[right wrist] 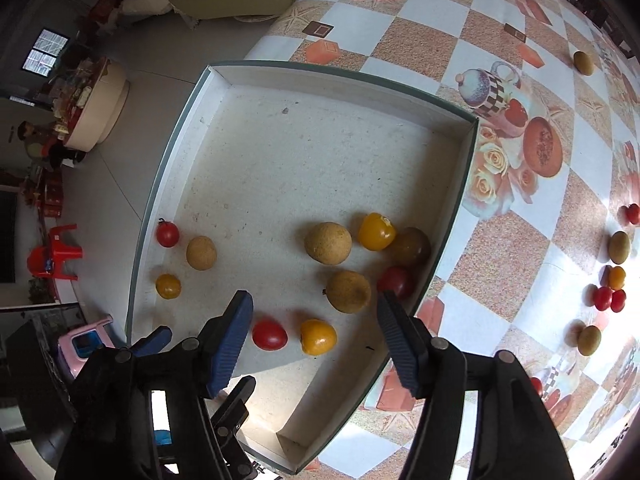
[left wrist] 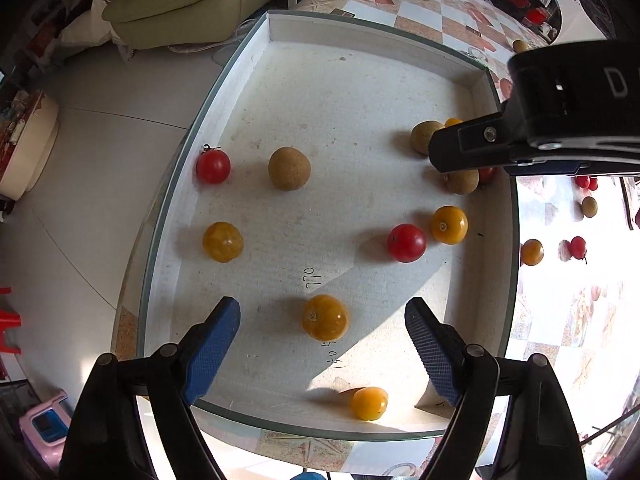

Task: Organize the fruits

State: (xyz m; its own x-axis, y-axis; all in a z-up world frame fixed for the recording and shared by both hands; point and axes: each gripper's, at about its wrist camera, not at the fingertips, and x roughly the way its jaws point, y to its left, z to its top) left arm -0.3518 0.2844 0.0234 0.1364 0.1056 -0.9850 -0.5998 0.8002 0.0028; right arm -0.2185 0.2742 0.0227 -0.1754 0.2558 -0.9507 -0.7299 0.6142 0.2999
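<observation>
A shallow white tray holds several small fruits: red tomatoes, yellow ones and brown round fruits. My left gripper points straight down over the tray's near side and is open. A yellow tomato lies on the tray floor between its blue pads, clear of both. My right gripper hovers open over the tray's right side. A red tomato and a yellow fruit lie between its pads untouched, with a brown fruit just beyond.
The tray sits at the left edge of a checkered tablecloth, with floor below. More loose fruits lie on the cloth to the right: brown ones, red tomatoes and a far brown one. The right tool's black body overhangs the tray's right rim.
</observation>
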